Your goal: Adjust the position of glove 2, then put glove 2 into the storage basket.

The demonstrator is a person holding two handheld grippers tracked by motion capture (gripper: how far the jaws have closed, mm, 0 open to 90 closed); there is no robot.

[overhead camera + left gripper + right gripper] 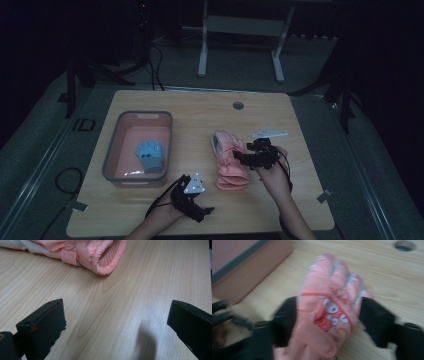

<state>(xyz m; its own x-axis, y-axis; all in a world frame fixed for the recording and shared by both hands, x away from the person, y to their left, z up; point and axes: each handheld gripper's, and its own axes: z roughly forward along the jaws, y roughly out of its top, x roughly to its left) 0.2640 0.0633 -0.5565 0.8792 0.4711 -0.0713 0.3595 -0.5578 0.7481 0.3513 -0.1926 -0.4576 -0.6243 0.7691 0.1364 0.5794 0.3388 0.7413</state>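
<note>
Where the wooden surface (200,107) is seen from the high view, a pink glove (230,160) is shown lying right of centre, its fingers directed away from the person and its knitted cuff towards the near edge. The right hand-held gripper (245,156) is positioned at the glove's right side; in the right gripper view its black jaws are seen on either side of the glove (325,312), against the fabric, so that the glove is pinched across its palm, although that view is blurred. The left hand-held gripper (200,207) is held low near the front edge of the surface, just apart from the cuff; in the left gripper view its jaws are spread wide over bare wood, with the open ribbed cuff of the glove (105,260) lying ahead of them and untouched. A pink bin (112,160) with a grey rim is placed on the left of the surface, and a blue glove (150,154) is contained in it.
</note>
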